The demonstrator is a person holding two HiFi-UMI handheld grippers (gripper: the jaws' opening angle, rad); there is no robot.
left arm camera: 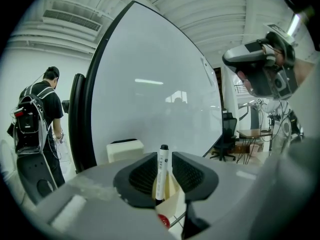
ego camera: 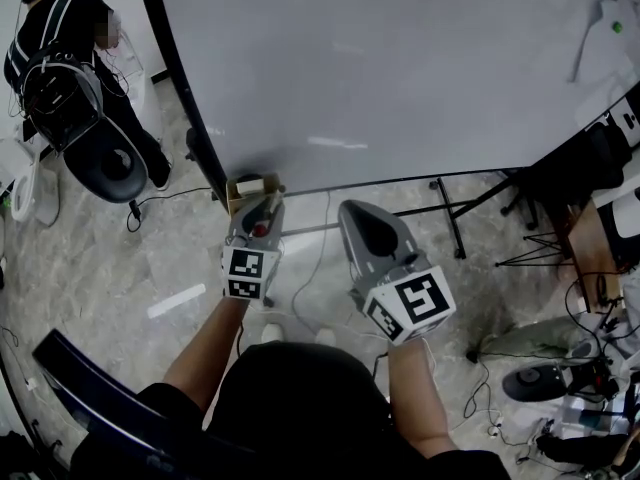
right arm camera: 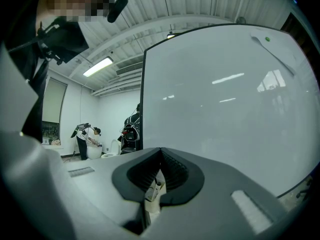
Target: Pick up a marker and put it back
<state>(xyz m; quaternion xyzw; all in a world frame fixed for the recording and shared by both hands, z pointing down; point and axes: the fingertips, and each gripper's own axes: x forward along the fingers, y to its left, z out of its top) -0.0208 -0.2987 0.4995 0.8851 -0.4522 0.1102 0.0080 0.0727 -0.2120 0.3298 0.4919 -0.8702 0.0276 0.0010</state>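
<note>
A white marker with a black cap stands upright in a cream box at the whiteboard's lower left corner; from the head view the box shows just beyond the jaws. My left gripper has the marker between its jaws, open, with a gap on the marker's right side. In the head view the left gripper reaches over the box. A red cap shows below the jaws. My right gripper hovers to the right, its jaws together at the tips, holding nothing; its own view shows the box below.
The big whiteboard stands just ahead on a metal stand. A person with a backpack stands at the far left. Cables trail over the floor, and a desk and chairs stand at the right.
</note>
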